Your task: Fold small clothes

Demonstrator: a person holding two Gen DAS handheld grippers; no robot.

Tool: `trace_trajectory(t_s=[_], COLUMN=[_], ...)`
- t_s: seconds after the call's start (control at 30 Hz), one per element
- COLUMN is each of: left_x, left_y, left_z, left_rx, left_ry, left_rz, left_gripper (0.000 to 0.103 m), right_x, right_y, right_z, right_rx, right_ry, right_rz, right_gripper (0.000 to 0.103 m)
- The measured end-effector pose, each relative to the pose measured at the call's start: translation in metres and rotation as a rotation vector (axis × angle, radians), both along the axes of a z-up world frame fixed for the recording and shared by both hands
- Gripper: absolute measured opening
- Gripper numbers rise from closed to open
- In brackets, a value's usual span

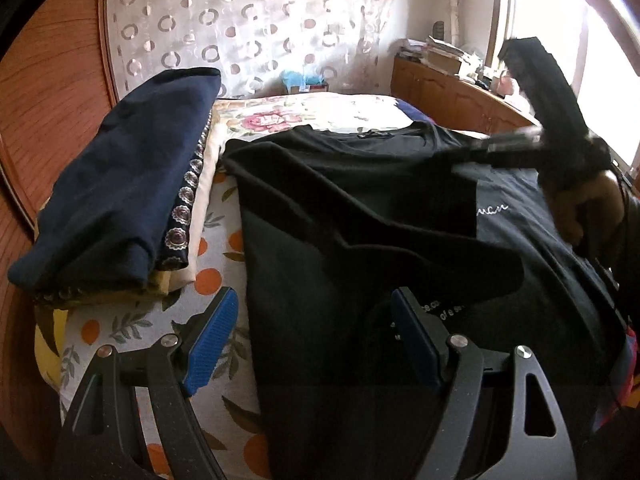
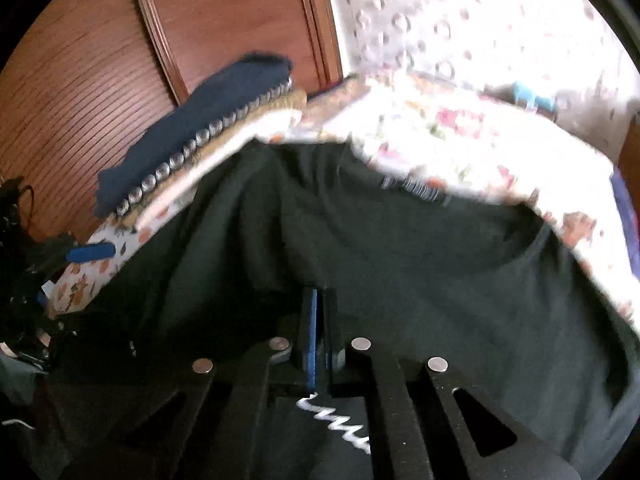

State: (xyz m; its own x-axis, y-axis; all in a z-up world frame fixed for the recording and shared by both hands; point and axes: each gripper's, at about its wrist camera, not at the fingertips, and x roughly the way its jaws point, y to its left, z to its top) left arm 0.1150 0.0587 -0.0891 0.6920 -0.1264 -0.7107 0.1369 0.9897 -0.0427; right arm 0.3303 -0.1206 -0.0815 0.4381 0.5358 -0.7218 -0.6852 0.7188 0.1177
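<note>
A: Black cotton, one item: we log a black T-shirt [image 1: 360, 208] spread on the bed [image 1: 224, 264], its left side already turned in over the middle, white script showing on the chest.

B: Holders?

A: We count two. The right gripper [image 2: 320, 312] has its fingers clenched, with a thin fold of the shirt apparently caught between the blue pads; we judge that it grips the cloth in order to carry that side across. The left gripper [image 1: 316, 340] hangs released, fingers wide apart and grasping nothing, one finger over the sheet and the other over the shirt's near part, probably ready to pin or take the hem.

B: Neighbours and edges?

A: To the left we enter a stack of folded clothes [image 1: 120, 200], navy on top, just beside the shirt's left edge, so little room there. The wardrobe [image 1: 48, 120] stands behind the stack. Beyond the collar the floral bedspread [image 1: 320, 112] lies bare, so we see open room there and to the right.
</note>
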Motion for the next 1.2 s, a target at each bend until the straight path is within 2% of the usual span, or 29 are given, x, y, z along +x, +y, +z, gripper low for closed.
trace_trajectory(t_s=[0.13,0.2,0.27,0.47,0.67,0.83,0.9,1.03,1.2], left_x=[0.003,0.005,0.007,0.014,0.049,0.096,0.114,0.147,0.176], left_y=[0.000,0.001,0.002,0.000,-0.005,-0.008,-0.010,-0.012,-0.006], left_z=[-0.004,-0.005,-0.006,0.008,0.034,0.043,0.043,0.033,0.015], left_rx=[0.005,0.003,-0.002,0.006,0.025,0.028,0.044,0.085,0.133], left_ry=[0.026,0.036,0.042,0.009,-0.035,-0.013,0.002,0.058,0.125], left_rz=[0.009,0.015,0.019,0.014,-0.007,-0.016,-0.008,0.023,0.077], left_gripper=[0.079,0.079,0.079,0.079,0.079,0.077,0.069,0.060,0.050], right_x=[0.014,0.020,0.024,0.013,-0.017,-0.021,-0.020,-0.018,-0.021], right_y=[-0.024,-0.033,-0.040,-0.066,-0.110,-0.129,-0.131,-0.130,-0.126], right_z=[0.021,0.024,0.021,0.015,0.008,-0.005,-0.009,-0.015,-0.008], right_rx=[0.008,0.011,0.006,0.014,-0.031,-0.070,-0.080,-0.103,-0.124], right_ry=[-0.081,-0.092,-0.073,-0.089,-0.099,-0.078,-0.068,-0.049,-0.064], right_rz=[-0.119,-0.158,-0.170,-0.207,-0.286,-0.348,-0.360,-0.354,-0.342], right_gripper=[0.002,0.004,0.023,0.039,0.039,0.039,0.039,0.039,0.040])
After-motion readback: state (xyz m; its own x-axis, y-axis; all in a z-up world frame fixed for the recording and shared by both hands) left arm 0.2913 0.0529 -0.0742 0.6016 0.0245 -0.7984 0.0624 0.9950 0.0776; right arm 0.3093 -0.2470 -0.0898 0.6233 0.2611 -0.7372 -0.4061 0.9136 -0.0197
